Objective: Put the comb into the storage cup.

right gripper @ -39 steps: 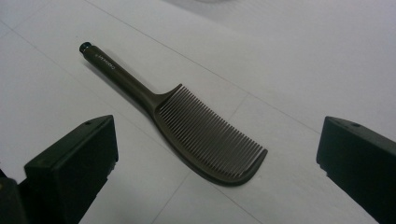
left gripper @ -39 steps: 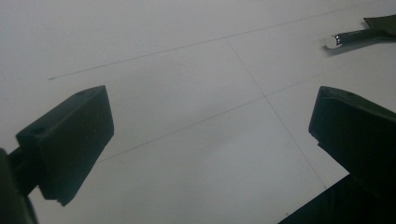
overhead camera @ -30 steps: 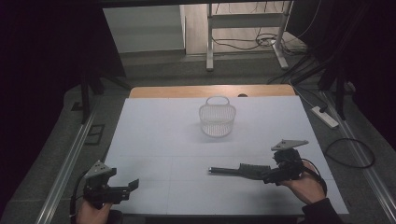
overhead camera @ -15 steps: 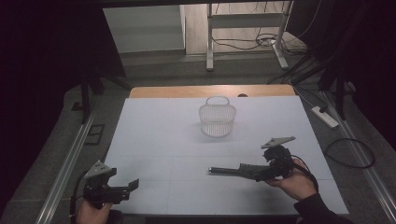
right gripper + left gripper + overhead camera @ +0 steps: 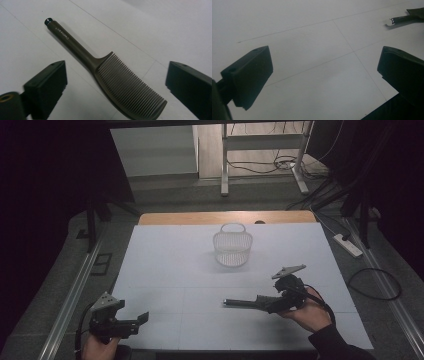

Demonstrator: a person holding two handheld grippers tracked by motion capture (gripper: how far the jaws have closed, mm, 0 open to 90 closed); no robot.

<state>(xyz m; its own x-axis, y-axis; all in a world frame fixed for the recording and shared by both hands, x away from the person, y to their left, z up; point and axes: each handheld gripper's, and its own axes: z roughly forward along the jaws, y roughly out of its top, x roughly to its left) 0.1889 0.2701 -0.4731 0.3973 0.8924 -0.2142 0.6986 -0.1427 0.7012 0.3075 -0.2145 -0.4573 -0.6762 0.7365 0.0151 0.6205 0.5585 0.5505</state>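
R gripper point(image 5: 115, 82) at near right of table point(image 5: 165, 265), jaws wide, just been closing a bit; brown comb point(image 5: 112, 72) lies flat between them, pads not touching it. L gripper point(image 5: 142, 318) near left corner, jaws apart, holding nothing. Wire basket point(image 5: 232, 247) far centre.

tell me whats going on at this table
A person holds a gripper in each hand over a white table. The right gripper has its jaws, just starting to close, on either side of a dark comb lying flat, not yet gripped. The left gripper waits open. A white wire basket stands farther back.
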